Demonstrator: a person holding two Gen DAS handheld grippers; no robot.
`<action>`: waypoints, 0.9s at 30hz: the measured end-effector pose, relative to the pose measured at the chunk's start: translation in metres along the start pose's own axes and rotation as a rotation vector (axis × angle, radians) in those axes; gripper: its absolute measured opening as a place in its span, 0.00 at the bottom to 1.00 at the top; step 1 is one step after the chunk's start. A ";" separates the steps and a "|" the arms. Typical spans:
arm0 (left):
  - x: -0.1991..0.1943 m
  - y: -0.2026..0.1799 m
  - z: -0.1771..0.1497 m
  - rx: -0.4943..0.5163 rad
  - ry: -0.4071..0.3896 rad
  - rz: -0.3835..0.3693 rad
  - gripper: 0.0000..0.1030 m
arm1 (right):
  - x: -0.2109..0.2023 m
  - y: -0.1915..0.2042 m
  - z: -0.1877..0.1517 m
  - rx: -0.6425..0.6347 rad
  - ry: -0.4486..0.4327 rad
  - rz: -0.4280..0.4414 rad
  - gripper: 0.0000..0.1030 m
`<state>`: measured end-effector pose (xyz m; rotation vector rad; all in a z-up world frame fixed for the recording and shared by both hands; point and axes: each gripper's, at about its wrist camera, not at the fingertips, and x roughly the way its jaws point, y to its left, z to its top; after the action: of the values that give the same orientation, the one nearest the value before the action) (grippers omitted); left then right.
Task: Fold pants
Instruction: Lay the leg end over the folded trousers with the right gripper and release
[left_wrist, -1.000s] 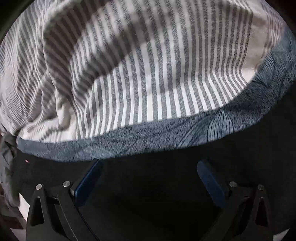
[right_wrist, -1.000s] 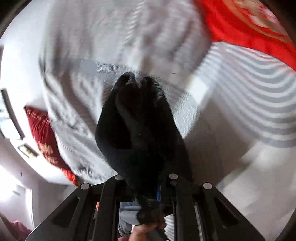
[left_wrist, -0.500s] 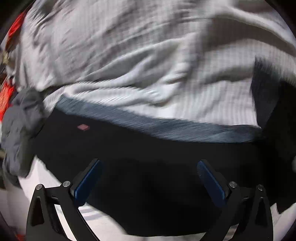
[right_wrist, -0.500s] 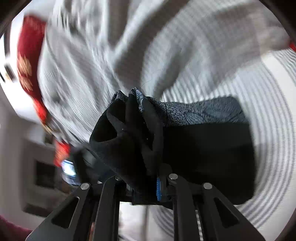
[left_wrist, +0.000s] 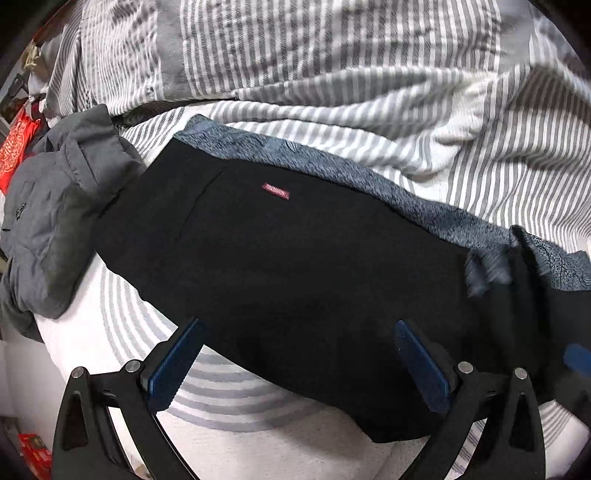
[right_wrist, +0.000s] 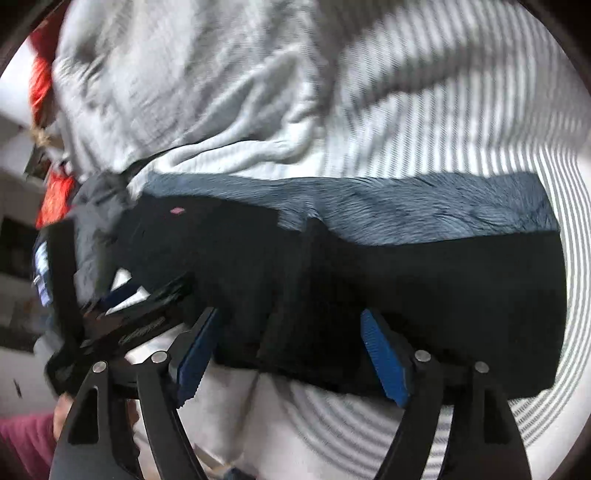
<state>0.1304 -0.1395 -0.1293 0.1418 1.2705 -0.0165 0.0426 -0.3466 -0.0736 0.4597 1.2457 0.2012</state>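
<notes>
The black pants lie folded in a long band across the striped bed, with a small red label on top and a blue-grey patterned layer along the far edge. My left gripper is open and empty, its blue pads just above the near edge of the pants. In the right wrist view the same pants lie across the frame. My right gripper is open and empty over their near edge. The left gripper's black frame shows at the left of that view.
A crumpled grey garment lies against the left end of the pants. A bunched grey-striped duvet rises behind them. Red items sit at the far left. White striped sheet shows at the front.
My right gripper held a bunch of black fabric one second ago and has let it go; it is open now. The pants now lie folded on the bed. The left gripper stayed open.
</notes>
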 end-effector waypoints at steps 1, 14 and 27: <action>-0.002 0.002 0.003 0.002 0.000 -0.006 1.00 | -0.007 0.001 0.001 0.004 -0.005 0.001 0.78; -0.029 -0.101 0.009 0.146 0.029 -0.322 0.98 | -0.051 -0.111 0.052 0.217 0.001 -0.229 0.32; 0.011 -0.145 -0.022 0.102 0.140 -0.312 0.58 | -0.011 -0.121 0.079 0.044 0.208 -0.082 0.50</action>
<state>0.0996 -0.2800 -0.1603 0.0309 1.4222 -0.3454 0.1019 -0.4770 -0.0978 0.4327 1.4722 0.1549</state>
